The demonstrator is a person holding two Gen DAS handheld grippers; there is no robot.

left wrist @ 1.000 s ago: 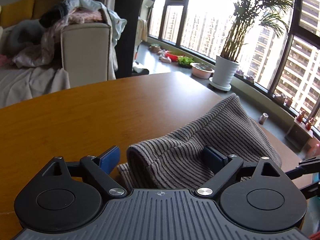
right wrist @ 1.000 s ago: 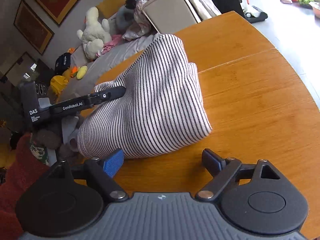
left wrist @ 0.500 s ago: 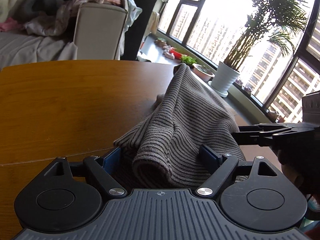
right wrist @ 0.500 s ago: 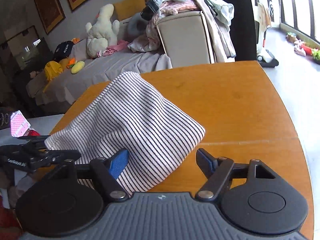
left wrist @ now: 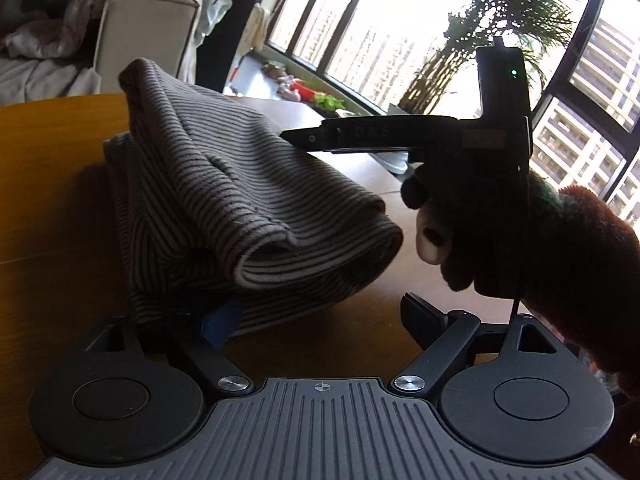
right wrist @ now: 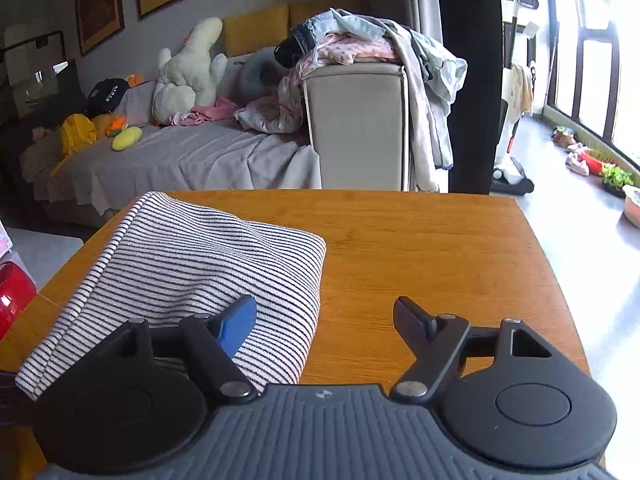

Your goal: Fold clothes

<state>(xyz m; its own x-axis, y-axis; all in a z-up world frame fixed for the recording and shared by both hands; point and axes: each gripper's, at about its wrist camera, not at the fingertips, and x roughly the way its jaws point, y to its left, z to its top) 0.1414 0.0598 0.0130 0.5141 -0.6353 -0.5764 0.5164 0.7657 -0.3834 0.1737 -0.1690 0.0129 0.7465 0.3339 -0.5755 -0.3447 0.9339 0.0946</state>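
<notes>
Your striped garment (right wrist: 208, 264) lies half-folded on the surface (right wrist: 420, 248): soft, light, floppy. Both hand-held grippers (left wrist: 316, 316) (right wrist: 324, 320) stand spread, the left opening, pinching nothing; take the doubled edge (left wrist: 320, 256).

The striped garment (left wrist: 224, 208) is covering the left tool's (left wrist: 320, 316) left finger, leaving only a sliver of its blue pad (left wrist: 222, 320) showing, so contact there cannot be judged. Against the bright window the right tool (left wrist: 304, 136) is appearing as a dark silhouette with its fingertips blending together; its lettering is staying unreadable. In the right wrist view the garment's near corner is running behind the right tool's own body, beside the picture's left edge.
</notes>
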